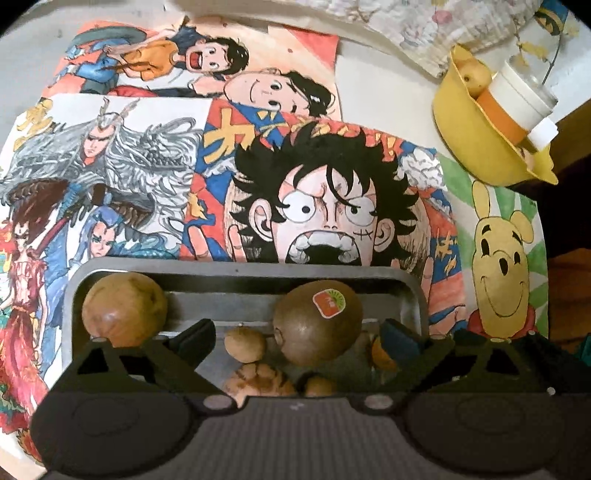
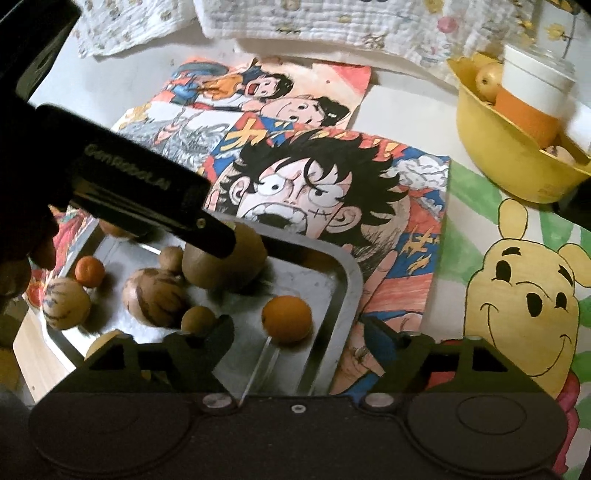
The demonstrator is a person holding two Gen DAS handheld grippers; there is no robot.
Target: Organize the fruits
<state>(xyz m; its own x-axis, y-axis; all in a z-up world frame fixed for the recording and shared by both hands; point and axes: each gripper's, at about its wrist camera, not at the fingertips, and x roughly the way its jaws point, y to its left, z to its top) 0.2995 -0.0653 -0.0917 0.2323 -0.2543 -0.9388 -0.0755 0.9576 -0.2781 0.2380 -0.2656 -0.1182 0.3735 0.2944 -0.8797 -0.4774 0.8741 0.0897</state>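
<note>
A metal tray (image 1: 236,271) holds several fruits. In the left wrist view my left gripper (image 1: 295,332) is open over the tray, its jaws on either side of a brown kiwi with a red sticker (image 1: 317,323); I cannot tell if they touch it. A small brown fruit (image 1: 245,343) and a larger round one (image 1: 123,308) lie beside it. In the right wrist view my right gripper (image 2: 299,332) is open above the tray's right edge (image 2: 347,295), near a small orange (image 2: 286,317). The left gripper's body (image 2: 147,188) reaches over the kiwi (image 2: 221,267).
Cartoon drawings (image 1: 325,206) cover the table under the tray. A yellow bowl (image 2: 517,147) at the far right holds a yellowish fruit (image 2: 487,79) and a white and orange cup (image 2: 532,96). A patterned cloth (image 2: 332,26) lies at the back.
</note>
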